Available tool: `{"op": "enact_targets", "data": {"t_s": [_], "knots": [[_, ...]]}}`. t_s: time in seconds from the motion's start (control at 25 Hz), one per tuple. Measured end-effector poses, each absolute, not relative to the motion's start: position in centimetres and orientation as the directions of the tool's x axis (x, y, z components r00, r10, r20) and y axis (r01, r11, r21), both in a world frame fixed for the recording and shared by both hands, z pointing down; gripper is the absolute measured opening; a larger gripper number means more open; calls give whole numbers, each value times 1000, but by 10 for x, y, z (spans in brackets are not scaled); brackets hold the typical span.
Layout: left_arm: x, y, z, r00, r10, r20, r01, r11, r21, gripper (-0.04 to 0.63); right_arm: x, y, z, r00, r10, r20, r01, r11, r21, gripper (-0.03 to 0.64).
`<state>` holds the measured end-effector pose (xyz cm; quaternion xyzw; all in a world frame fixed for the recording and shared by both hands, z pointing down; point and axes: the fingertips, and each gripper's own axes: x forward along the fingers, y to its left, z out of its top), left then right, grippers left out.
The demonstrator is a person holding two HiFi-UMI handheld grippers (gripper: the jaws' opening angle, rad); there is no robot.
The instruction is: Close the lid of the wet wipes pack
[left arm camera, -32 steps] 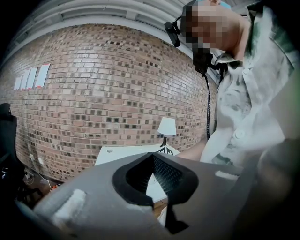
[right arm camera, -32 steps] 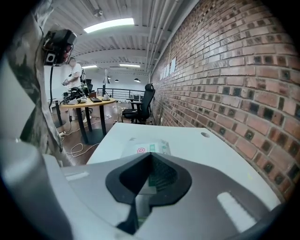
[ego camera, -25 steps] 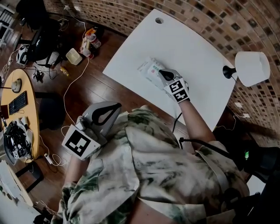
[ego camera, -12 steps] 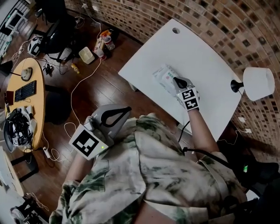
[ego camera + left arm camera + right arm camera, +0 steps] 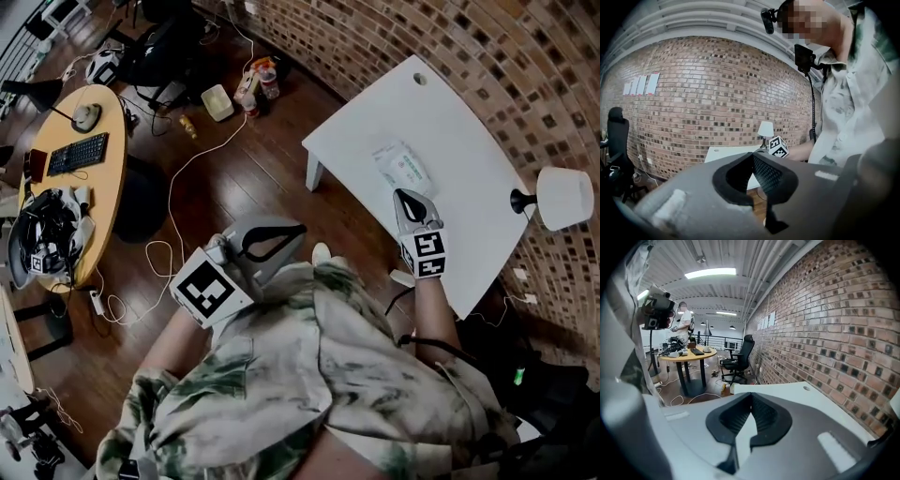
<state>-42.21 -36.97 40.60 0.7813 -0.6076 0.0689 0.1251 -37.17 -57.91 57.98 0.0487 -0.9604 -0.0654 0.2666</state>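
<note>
The wet wipes pack (image 5: 401,169) lies flat on the white table (image 5: 469,141), its lid too small to judge. My right gripper (image 5: 401,194) is shut with nothing in it, hanging over the table's near edge just short of the pack and apart from it. My left gripper (image 5: 301,228) is shut and empty, held over the wooden floor to the left of the table, close to my body. In the left gripper view its shut jaws point toward the table (image 5: 726,152) and the right gripper's marker cube (image 5: 778,146). The pack is hidden in both gripper views.
A white lamp (image 5: 562,197) stands at the table's right end and a cable hole (image 5: 419,80) at its far corner. On the floor lie cables (image 5: 178,178), bottles and a box (image 5: 248,89). A round wooden desk (image 5: 75,178) stands far left; an office chair (image 5: 740,357) stands beyond the table.
My right gripper has come off the wet wipes pack and drawn back toward my body. The pack now lies alone on the table. The left gripper stays near my body.
</note>
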Motion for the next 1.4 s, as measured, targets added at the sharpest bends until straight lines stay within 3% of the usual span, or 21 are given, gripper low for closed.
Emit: {"op": "enact_targets", "data": {"t_s": [0.6, 1.08, 1.4], "knots": [[-403, -225, 417, 399, -887, 232, -916, -377, 135, 0, -299, -373, 513, -872, -222, 436, -180, 974, 135, 3], [-302, -207, 413, 557, -796, 237, -828, -555, 82, 0, -224, -283, 462, -882, -240, 405, -196, 969, 148, 3], [-207, -193, 414, 573, -776, 265, -814, -576, 71, 0, -123, -246, 449, -887, -217, 406, -177, 975, 136, 3]]}}
